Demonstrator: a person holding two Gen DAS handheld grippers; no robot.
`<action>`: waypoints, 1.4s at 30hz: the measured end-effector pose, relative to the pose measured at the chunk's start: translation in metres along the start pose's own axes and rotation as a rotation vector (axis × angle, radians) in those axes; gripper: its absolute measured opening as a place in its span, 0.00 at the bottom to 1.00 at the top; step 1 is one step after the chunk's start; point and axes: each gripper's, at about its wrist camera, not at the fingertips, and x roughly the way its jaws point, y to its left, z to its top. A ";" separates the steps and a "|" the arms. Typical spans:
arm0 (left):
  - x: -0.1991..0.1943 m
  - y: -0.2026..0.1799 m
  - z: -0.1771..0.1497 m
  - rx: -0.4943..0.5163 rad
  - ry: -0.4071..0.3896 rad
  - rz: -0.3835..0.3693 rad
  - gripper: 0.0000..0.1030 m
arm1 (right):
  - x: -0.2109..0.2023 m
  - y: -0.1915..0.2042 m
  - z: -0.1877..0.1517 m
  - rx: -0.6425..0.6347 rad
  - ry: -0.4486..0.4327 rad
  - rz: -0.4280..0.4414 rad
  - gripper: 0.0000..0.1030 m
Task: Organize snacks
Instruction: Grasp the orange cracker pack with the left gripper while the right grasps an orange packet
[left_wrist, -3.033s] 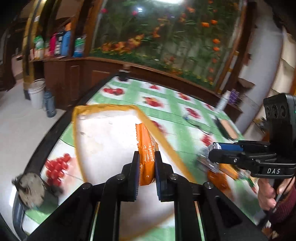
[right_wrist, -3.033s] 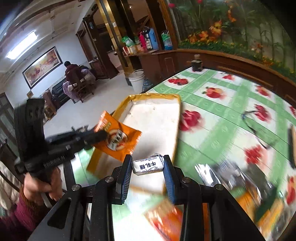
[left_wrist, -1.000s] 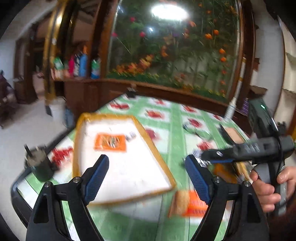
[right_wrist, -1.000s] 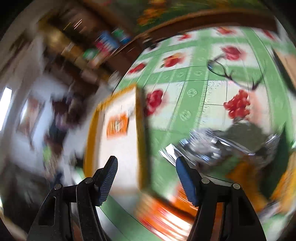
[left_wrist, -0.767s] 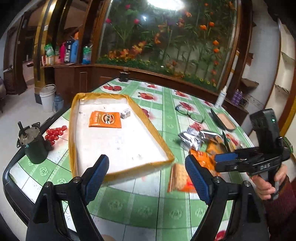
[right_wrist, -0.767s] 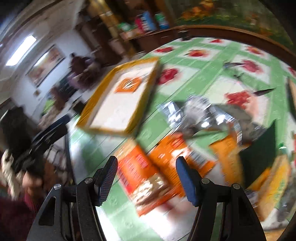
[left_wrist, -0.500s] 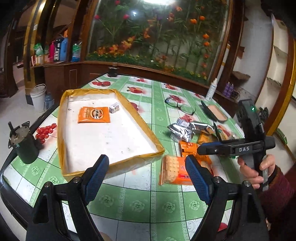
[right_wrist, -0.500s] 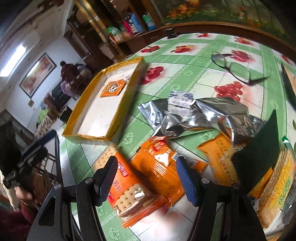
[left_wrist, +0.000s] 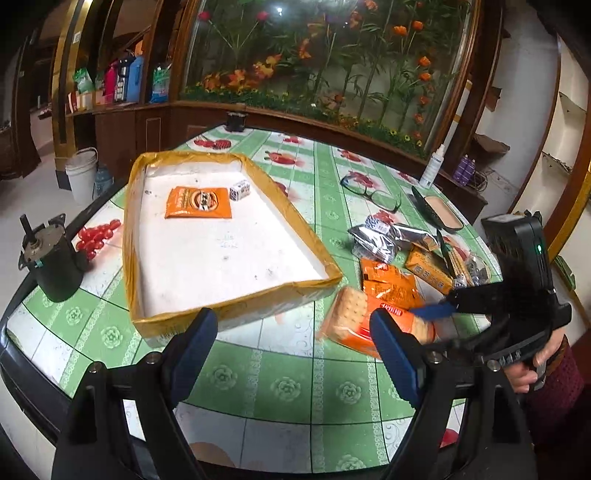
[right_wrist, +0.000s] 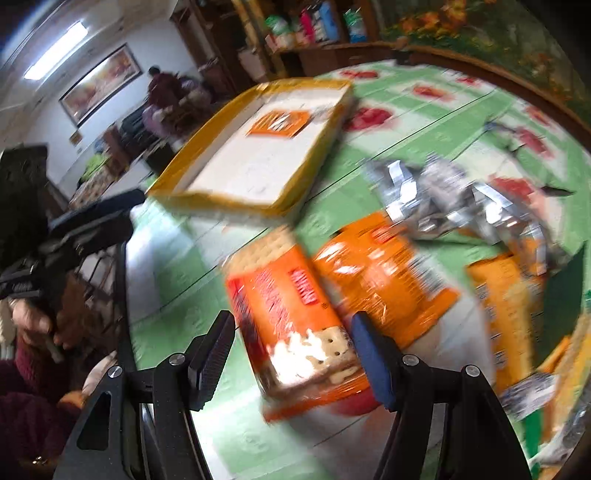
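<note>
Holding your right gripper low over the table, you had its jaws spread wide on either side of the cracker packet, with a clear gap at the left finger and the right finger just beside the packet's edge; whether that finger touched the wrapper I could not tell through the blur. The packet lay flat on the green cloth, just outside the near corner of the yellow-rimmed tray, and an orange snack bag sat against its far side. Your left gripper hovered above the table edge with its jaws wide too and nothing between them. Inside the tray you had an orange sachet lying flat near the far end, with a small wrapped candy just beside it. Beyond the packet, a crumpled silver bag and a yellow box lay in the loose pile, and a pair of glasses rested farther back.
</note>
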 end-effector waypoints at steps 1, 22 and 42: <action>0.000 -0.001 -0.001 0.000 0.006 -0.004 0.81 | 0.003 0.005 -0.002 -0.008 0.021 0.039 0.68; 0.039 -0.043 -0.028 -0.024 0.249 -0.171 0.82 | -0.002 -0.045 0.014 0.041 -0.144 -0.223 0.69; 0.062 -0.065 -0.032 0.094 0.236 0.078 0.63 | -0.017 -0.039 0.003 0.040 -0.159 -0.174 0.69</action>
